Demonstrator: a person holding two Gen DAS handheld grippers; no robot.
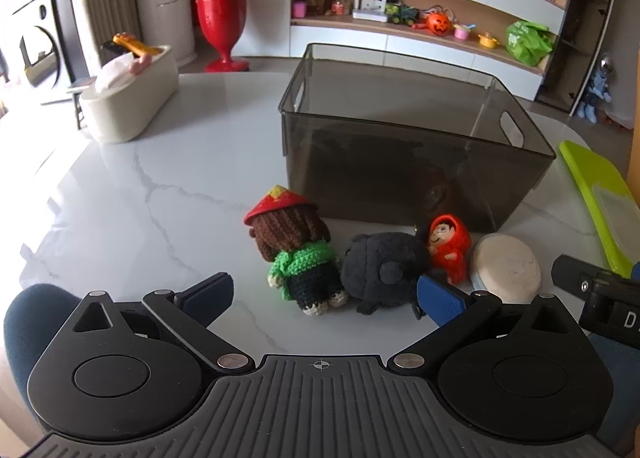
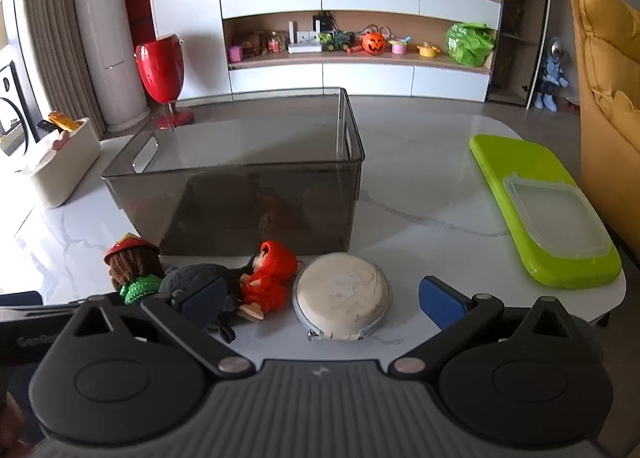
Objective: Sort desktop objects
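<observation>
My left tongs (image 1: pixel 324 298) and right tongs (image 2: pixel 320 302) both gape wide, gripping nothing. Four small toys line the table (image 1: pixel 140 197) before the smoky bin (image 1: pixel 400 177).

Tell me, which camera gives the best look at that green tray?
The right wrist view: the green tray shows whole, with a clear lid on it. The left wrist view catches only a strip at its right edge.

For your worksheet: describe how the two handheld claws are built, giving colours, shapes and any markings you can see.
Both match. The left claw and right claw each have black linkage arms with silver rivets, blue ribbed pads on the fingertips, two round black discs, and a grey ribbed body bearing a small crosshair mark.
</observation>
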